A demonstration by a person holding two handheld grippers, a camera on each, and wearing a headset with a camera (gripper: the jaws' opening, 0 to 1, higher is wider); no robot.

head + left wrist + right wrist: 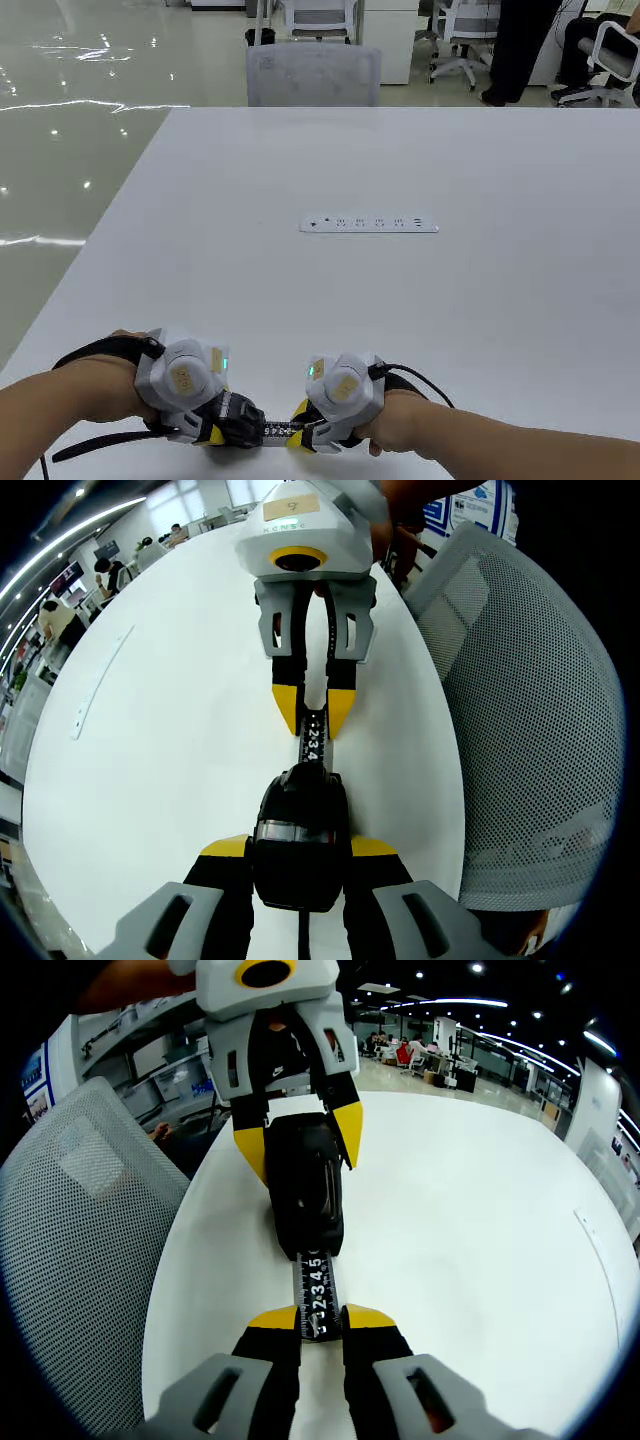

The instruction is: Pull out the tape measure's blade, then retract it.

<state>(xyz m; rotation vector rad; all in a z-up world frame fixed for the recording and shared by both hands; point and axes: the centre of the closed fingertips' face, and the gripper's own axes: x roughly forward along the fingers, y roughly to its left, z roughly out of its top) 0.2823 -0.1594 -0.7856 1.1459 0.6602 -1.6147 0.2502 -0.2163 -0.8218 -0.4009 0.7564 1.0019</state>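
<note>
Head view places the black tape measure case [237, 420] on the white table [420, 310], well apart from the power strip [369, 224], on the person's side of it and slightly to its left. The left gripper [300, 848] is clamped around the case. The right gripper [320, 1320] pinches the end of the blade [316, 1290]. A short numbered stretch of blade spans between the two grippers.
</note>
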